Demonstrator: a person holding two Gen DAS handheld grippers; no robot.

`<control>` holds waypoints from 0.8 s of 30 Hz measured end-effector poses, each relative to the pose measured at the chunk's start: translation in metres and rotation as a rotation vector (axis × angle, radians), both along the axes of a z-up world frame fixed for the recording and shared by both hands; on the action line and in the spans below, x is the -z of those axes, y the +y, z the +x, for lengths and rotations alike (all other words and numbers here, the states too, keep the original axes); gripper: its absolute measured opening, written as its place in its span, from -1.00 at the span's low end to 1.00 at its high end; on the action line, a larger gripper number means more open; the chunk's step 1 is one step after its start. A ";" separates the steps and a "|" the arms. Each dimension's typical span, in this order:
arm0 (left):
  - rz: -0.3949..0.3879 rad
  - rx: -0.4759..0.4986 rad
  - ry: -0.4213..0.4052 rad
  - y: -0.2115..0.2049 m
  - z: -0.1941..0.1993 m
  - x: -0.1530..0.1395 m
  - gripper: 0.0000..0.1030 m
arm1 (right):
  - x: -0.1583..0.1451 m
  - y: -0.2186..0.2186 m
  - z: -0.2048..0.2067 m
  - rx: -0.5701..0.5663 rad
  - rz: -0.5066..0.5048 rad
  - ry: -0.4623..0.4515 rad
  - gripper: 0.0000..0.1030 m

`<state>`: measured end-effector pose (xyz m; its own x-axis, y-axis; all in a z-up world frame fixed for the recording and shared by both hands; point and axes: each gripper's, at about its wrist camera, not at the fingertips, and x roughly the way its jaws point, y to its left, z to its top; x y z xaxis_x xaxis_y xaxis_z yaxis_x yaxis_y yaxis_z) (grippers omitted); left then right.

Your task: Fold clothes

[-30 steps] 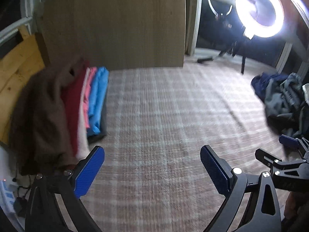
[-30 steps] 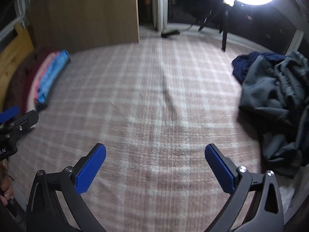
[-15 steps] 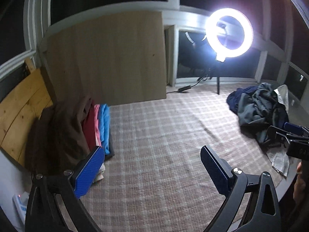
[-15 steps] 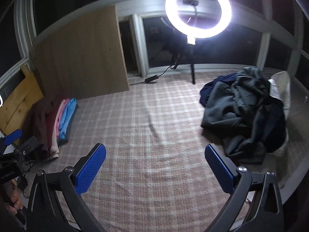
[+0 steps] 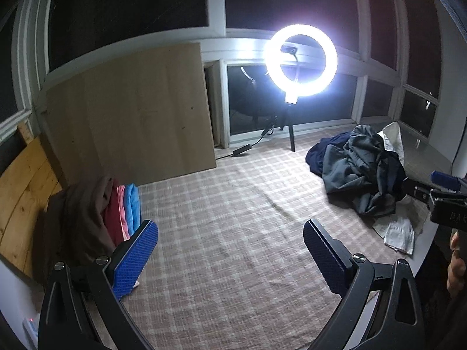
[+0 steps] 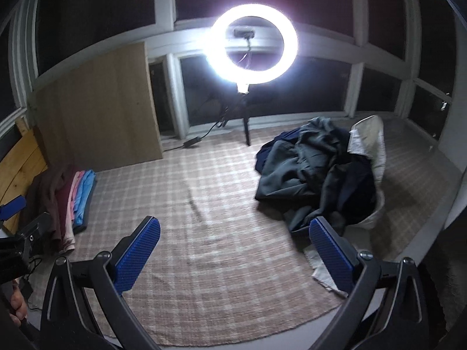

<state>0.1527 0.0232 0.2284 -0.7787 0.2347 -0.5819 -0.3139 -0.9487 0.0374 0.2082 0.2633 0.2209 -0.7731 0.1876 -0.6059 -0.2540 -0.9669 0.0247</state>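
**A:** What are your two grippers doing?

**B:** My left gripper [image 5: 230, 250] is spread wide with nothing in it. My right gripper [image 6: 235, 248] is spread wide too, and it holds nothing. Both hang above the rug [image 5: 233, 218], not touching it.

**A:** Where are the clothes?

**B:** There is a dark pile [image 6: 315, 175] on the right side of the rug. It is all crumpled up, grey and navy. It sits partly on a white sack [image 6: 370, 151]. In my right view one blue pad [image 6: 329, 256] shows in front of the near edge of the pile, but I cannot tell if it touches.

**A:** And on the other side?

**B:** A folded stack [image 5: 122, 204] lies at the left edge of the rug. I see blue, pink and red layers. A brown one [image 5: 78, 215] is draped over them. The stack is well apart from the pile.

**A:** What else is there?

**B:** A bright ring light [image 5: 302, 59] stands at the far end by the dark windows. A wood board [image 5: 131, 116] leans on the wall behind the stack.
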 end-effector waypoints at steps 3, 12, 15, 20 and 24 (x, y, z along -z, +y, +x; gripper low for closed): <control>-0.003 0.019 0.012 0.007 0.003 -0.005 0.95 | -0.005 0.006 0.008 0.026 0.005 0.011 1.00; -0.024 0.067 0.013 0.039 0.001 -0.009 0.95 | -0.008 0.046 0.024 0.114 0.020 0.023 1.00; -0.028 0.071 0.010 0.052 -0.005 -0.009 0.95 | -0.007 0.074 0.028 0.148 0.014 0.025 1.00; -0.038 0.052 0.010 0.083 -0.020 -0.011 0.95 | 0.001 0.135 0.028 0.203 -0.020 0.026 1.00; -0.030 0.050 -0.007 0.116 -0.033 -0.013 0.95 | 0.008 0.186 0.020 0.228 -0.043 0.017 1.00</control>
